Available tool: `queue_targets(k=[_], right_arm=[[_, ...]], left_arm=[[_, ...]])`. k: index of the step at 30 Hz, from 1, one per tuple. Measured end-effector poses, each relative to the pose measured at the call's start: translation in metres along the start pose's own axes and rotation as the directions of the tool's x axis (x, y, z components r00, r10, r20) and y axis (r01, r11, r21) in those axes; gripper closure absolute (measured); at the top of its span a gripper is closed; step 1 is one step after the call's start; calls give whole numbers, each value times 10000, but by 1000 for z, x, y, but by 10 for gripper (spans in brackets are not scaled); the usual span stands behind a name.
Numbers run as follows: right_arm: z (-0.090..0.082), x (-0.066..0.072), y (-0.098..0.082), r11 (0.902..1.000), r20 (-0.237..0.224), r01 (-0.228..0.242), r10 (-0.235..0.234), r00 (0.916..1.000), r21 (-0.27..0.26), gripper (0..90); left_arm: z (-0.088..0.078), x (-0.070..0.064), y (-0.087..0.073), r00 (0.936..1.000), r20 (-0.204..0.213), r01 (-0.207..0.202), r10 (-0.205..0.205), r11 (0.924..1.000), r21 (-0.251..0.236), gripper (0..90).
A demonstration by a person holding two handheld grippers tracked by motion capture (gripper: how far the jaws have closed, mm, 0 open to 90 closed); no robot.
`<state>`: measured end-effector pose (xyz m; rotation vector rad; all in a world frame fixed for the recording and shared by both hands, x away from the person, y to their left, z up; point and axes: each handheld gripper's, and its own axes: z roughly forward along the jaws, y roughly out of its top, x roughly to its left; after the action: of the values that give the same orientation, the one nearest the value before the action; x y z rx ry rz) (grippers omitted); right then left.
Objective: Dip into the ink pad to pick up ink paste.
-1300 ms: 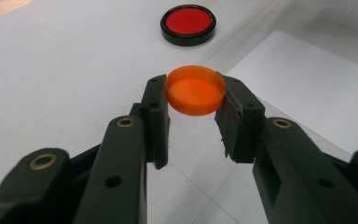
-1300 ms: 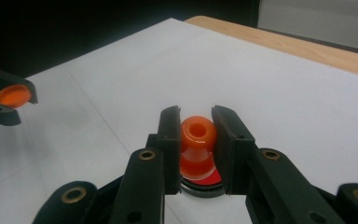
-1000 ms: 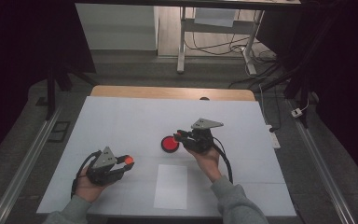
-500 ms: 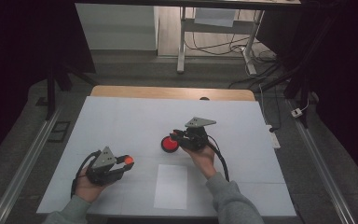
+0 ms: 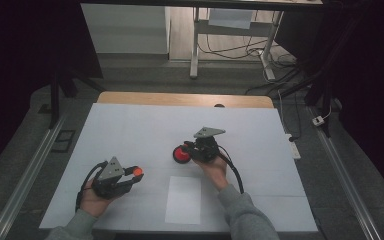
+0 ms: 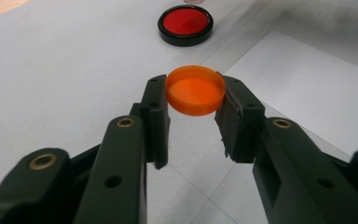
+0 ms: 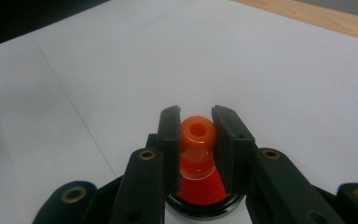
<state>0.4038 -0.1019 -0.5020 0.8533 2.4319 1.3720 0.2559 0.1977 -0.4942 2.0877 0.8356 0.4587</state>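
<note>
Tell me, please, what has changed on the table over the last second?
The right gripper, clamped on an orange nozzle-like piece, has eased closer over the red dish. The left gripper keeps its grip on the orange cap in the same spot; the white sheet has not shifted.

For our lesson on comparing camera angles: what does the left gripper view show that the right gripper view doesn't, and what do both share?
Left gripper view: the left gripper shut on a flat orange cap, and a white paper sheet lying at the right. Right gripper view: the right gripper shut on an orange knobbed piece with a hole in its end, right above the red dish. Shared: the black-rimmed red dish and the white table cover.
</note>
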Motion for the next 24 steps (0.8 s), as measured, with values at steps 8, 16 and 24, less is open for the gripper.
queue_targets(k=[8,16,24], right_arm=[[7,-2,-4,10000,48,-56,56,10000,30,725],[13,-1,-6,9999,114,-9,8,9999,121,724],[14,-2,-8,9996,165,35,-40,9999,269,724]], left_arm=[[0,0,0,10000,20,-9,9,10000,12,648],[1,0,0,10000,29,-7,7,10000,41,649],[2,0,-1,10000,51,-11,10,10000,50,648]])
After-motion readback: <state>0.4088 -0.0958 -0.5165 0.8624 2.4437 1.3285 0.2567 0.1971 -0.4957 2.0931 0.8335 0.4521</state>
